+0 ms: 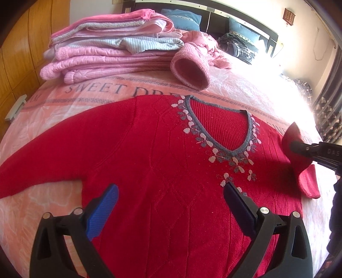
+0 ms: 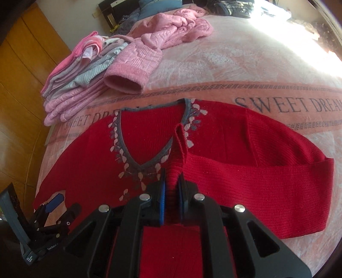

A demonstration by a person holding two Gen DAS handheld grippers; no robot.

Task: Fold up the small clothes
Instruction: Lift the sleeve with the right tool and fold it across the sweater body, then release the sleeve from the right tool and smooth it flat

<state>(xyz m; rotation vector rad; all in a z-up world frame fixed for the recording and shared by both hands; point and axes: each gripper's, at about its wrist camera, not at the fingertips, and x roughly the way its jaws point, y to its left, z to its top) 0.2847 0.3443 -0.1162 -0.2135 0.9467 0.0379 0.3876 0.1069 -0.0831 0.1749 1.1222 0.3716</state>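
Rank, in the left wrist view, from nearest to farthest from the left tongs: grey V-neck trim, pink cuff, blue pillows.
1. Grey V-neck trim, on the red sweater just ahead of the left tongs.
2. Pink cuff, mid-bed.
3. Blue pillows, at the headboard.

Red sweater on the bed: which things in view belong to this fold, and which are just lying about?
In the job:
red sweater
right claw, shut on its sleeve cuff
left claw, open above it

Lying about:
folded stack
loose pink jacket
blue pillows
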